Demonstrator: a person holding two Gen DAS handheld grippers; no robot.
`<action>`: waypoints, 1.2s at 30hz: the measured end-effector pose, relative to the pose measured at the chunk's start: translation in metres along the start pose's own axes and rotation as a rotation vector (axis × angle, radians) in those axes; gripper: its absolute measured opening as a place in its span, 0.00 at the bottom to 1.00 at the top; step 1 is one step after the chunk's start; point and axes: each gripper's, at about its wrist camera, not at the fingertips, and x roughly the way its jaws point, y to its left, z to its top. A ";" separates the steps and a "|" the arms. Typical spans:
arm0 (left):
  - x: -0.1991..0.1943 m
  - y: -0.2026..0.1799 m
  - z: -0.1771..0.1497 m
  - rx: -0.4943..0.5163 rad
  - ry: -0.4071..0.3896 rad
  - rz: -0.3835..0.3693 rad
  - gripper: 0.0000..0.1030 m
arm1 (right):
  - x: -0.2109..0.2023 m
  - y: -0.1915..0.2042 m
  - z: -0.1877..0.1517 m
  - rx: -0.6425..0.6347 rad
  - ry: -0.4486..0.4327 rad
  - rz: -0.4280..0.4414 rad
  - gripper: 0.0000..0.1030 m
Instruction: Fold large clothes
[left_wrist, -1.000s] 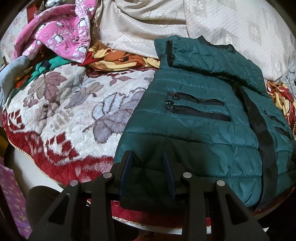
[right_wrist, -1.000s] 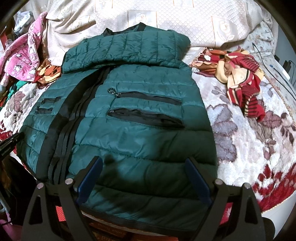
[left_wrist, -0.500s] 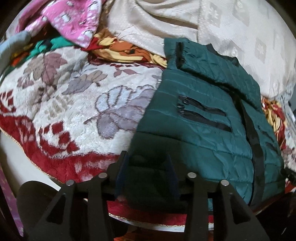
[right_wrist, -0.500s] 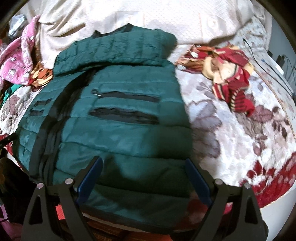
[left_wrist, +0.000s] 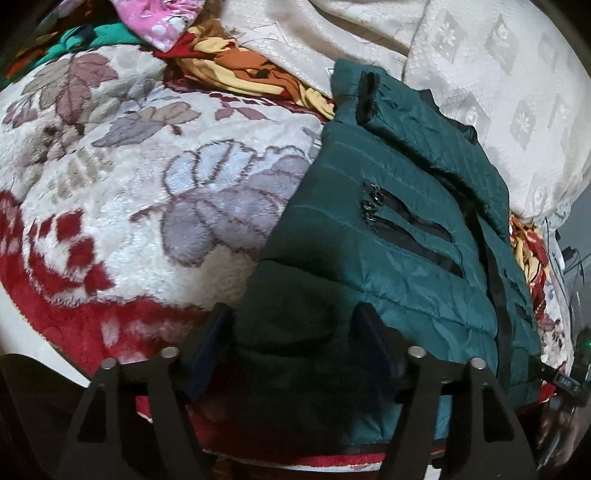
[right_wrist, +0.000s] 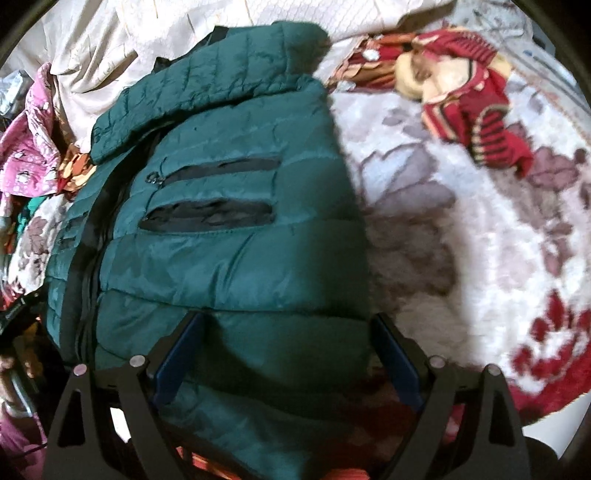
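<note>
A dark green quilted puffer jacket (left_wrist: 376, 236) lies flat on the flowered red and white blanket (left_wrist: 122, 206), front up, black zip down the middle, sleeves folded across the top. It also shows in the right wrist view (right_wrist: 236, 236). My left gripper (left_wrist: 295, 328) is open with its jaws on either side of the jacket's near left hem corner. My right gripper (right_wrist: 288, 332) is wide open over the near right hem, its jaws on either side of the hem.
A red striped garment (right_wrist: 469, 88) lies on the blanket to the right. Pink (left_wrist: 162, 14) and orange (left_wrist: 251, 70) clothes pile at the back left. A cream bedspread (left_wrist: 480, 74) lies behind. The bed edge is right below both grippers.
Both grippers have moved in closer and lower over the jacket's near hem. The left one has opened wider around the corner.
</note>
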 end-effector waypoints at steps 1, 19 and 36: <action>0.001 -0.004 -0.001 0.020 -0.003 0.013 0.57 | 0.001 0.001 0.000 -0.007 0.001 0.008 0.91; 0.003 -0.015 -0.002 0.072 -0.001 0.043 0.33 | -0.004 0.018 0.002 -0.148 -0.028 0.076 0.48; -0.053 -0.051 0.040 0.140 -0.137 0.011 0.00 | -0.061 0.036 0.050 -0.212 -0.203 0.151 0.23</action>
